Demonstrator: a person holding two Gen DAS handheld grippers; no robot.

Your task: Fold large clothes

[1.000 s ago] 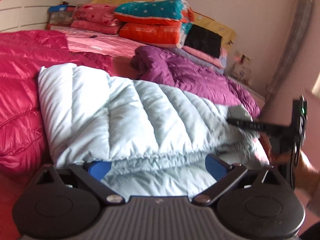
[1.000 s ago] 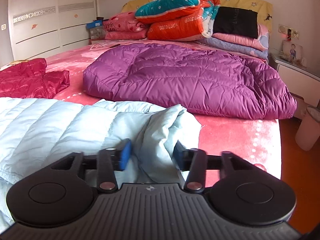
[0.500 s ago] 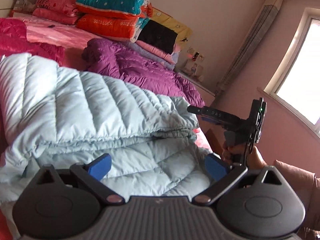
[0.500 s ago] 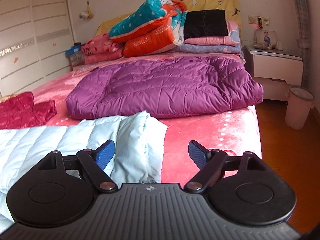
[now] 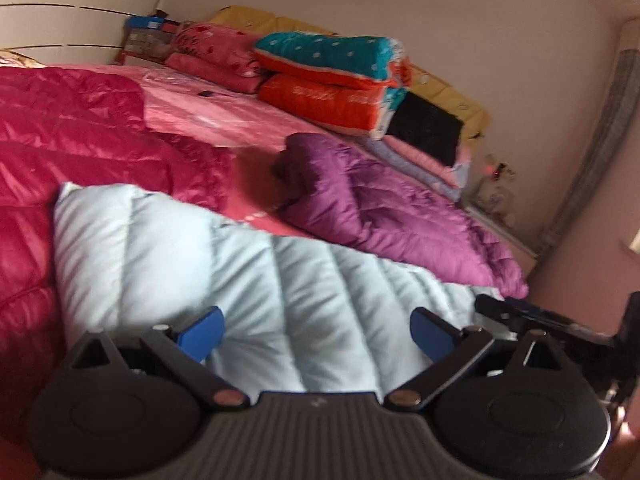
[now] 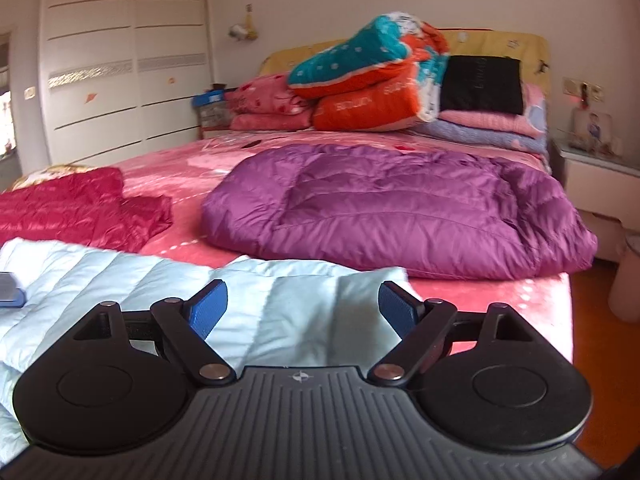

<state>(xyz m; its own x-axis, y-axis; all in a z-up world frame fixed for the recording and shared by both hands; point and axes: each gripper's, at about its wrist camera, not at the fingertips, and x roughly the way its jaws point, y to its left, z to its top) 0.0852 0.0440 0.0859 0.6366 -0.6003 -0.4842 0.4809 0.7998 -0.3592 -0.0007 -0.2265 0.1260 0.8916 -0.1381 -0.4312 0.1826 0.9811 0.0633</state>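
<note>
Both my hand-held grippers, left (image 5: 316, 330) and right (image 6: 302, 306), hover spread wide and empty over the folded pale-blue down jacket (image 5: 208, 264) on the bed (image 6: 500, 292).

You can't read much here. Orange quilt (image 6: 368, 110) at the bed's head, approx 12 o'clock in your right wrist view: white lettering, upside-down and too blurred to read. Same print shows in the left wrist view (image 5: 324, 100), also illegible. Black cushion (image 6: 482, 84) at 1 o'clock: faint vertical lettering, unreadable. No other labels or nos. legible.
</note>
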